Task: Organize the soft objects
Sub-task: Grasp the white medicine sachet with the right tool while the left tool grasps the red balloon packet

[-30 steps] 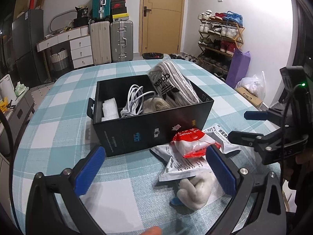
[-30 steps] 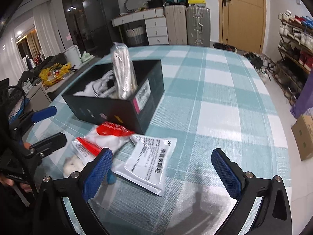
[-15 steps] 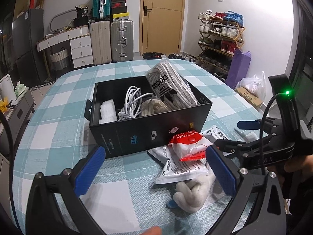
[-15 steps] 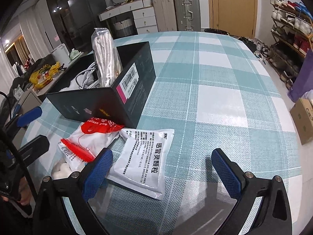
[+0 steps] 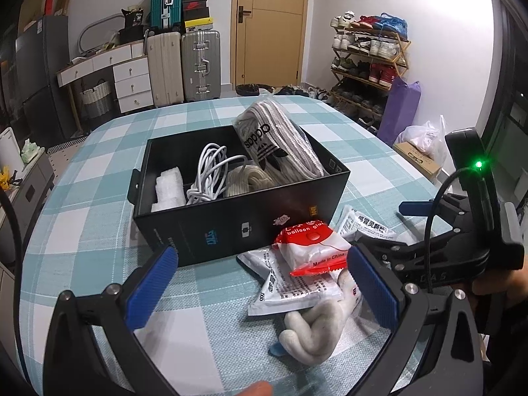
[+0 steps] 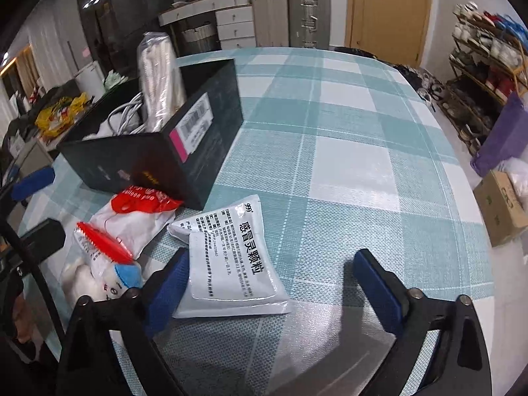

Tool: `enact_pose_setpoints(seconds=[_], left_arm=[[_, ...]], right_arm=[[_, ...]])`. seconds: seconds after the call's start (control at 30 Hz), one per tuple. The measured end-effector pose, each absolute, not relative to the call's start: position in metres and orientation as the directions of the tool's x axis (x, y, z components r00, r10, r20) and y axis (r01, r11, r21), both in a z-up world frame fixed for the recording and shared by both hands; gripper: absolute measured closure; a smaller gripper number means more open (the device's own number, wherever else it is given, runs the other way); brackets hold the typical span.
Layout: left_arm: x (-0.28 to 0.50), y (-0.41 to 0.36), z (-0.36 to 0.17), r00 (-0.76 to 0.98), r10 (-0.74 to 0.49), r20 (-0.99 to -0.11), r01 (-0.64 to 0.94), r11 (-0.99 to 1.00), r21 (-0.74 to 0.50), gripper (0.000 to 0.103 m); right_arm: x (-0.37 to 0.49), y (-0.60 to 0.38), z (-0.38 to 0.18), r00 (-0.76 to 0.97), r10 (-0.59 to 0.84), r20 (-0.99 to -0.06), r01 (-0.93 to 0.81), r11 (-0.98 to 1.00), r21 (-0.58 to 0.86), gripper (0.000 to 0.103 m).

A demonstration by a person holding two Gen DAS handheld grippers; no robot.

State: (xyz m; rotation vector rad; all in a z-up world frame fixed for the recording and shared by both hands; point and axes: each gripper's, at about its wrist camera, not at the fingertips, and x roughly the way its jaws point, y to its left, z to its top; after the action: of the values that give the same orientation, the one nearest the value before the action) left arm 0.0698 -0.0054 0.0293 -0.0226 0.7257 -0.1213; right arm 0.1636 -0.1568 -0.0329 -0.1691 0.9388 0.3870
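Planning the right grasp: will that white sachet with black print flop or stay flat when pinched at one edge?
The sachet will likely sag: it looks like a thin sealed pouch lying flat with a loose, kinked corner. Its glossy film may slip between the pads. It is probably light. The right hand-held gripper is open around its near end.

right gripper (image 6: 267,283) lowered closer, now straddling white sachet (image 6: 231,260)
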Motion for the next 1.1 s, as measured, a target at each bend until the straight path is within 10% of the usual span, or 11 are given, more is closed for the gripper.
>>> enact_pose_setpoints(seconds=[0.43,1.1], left_arm=[[0.072,-0.007,0.030,0.740,-0.118,-0.663,0.103,0.993,-0.062,0.000],[0.085,-0.034,0.016,0.687,-0.158,-0.710,0.147,0.986,-0.078,0.001]], right_arm=[[0.151,-0.148,-0.031,0.527,0.313,-0.790,-0.488,0.873,0.020,0.055],[0.151,-0.180,-0.004,0.562,0.426,-0.709,-0.458,0.874,0.162,0.059]])
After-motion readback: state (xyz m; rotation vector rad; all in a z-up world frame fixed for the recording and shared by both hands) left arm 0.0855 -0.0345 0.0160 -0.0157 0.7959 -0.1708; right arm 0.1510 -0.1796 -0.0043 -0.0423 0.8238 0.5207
